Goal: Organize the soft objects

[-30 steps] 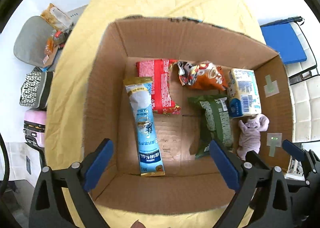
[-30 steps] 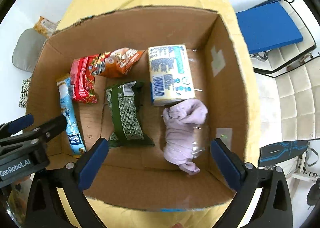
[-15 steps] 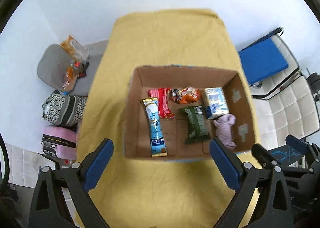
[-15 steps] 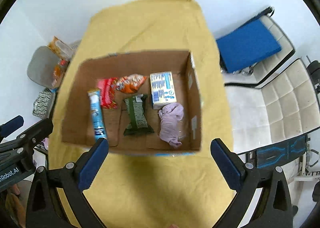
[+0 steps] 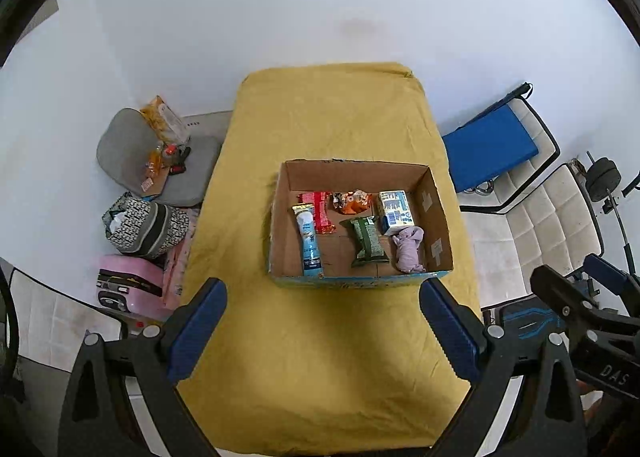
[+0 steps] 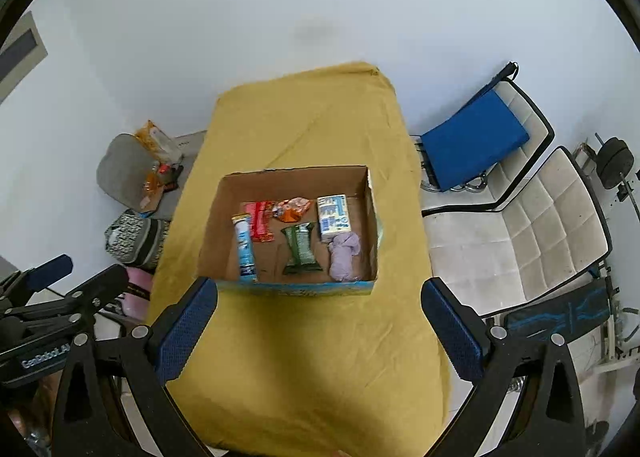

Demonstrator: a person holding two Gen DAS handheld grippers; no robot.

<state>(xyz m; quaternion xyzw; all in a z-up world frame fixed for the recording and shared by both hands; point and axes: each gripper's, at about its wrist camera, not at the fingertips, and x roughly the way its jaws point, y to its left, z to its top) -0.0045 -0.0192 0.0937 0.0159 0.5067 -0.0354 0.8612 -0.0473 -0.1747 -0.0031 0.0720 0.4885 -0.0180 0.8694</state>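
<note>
Both hand-held grippers, left (image 5: pixel 322 329) and right (image 6: pixel 320 327), have pulled far back from the open brown cardboard box (image 5: pixel 436 213) on the yellow-clothed counter (image 5: pixel 320 357), jaws wide and empty (sorting probably done). Inside sit six items, the crumpled lilac cloth (image 5: pixel 408 249) in the right corner; package labels are too small to read.

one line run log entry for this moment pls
left gripper: open, empty | right gripper: open, empty | both high above table | cardboard box: five packets plus purple cloth inside | phase: nothing held
</note>
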